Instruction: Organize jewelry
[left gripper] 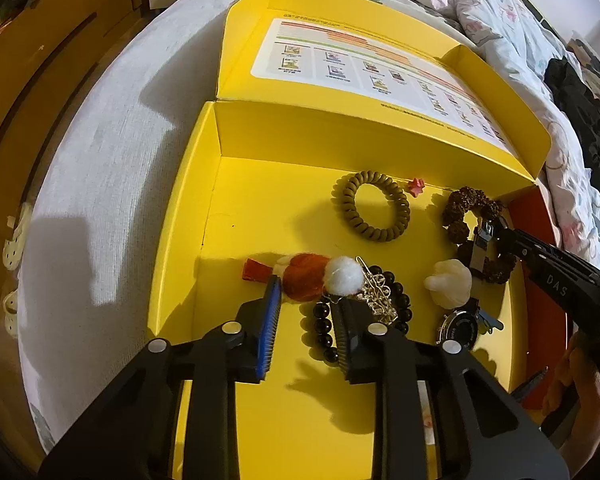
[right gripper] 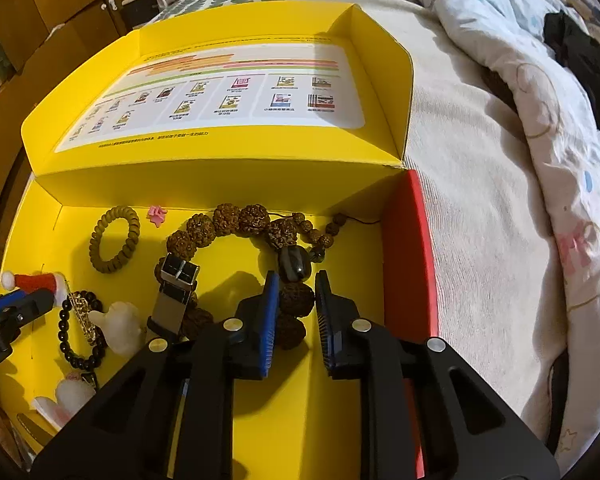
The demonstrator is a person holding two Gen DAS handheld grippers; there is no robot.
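The right wrist view alone shows the full run of the brown seed-bead bracelet (right gripper: 236,224): it curves along the far wall of the yellow box (right gripper: 348,216) and comes down between the spread fingers of the right gripper (right gripper: 296,280), one rough bead sitting in the gap with daylight on both sides, so nothing is clamped. A dark polished stone (right gripper: 296,266) lies just beyond the fingertips. The left wrist view sees only part of that bracelet (left gripper: 466,208), but it shows a watch face (left gripper: 462,326) that the other view does not clearly show. The left gripper (left gripper: 308,292) stands wide open with its tips against the orange-and-white felt hair clip (left gripper: 306,276), holding nothing; just to its right a gold filigree clip (left gripper: 376,292) lies across the black bead bracelet (left gripper: 324,336), long axis running away from the gripper. Beyond it lie the olive coil hair tie (left gripper: 372,206) and a tiny pink star (left gripper: 416,186). The silver watch clasp (right gripper: 178,280) points away from the right gripper, to its left; its strap is partly hidden behind the gripper body. A white plush charm (right gripper: 120,326) is hard to make out.
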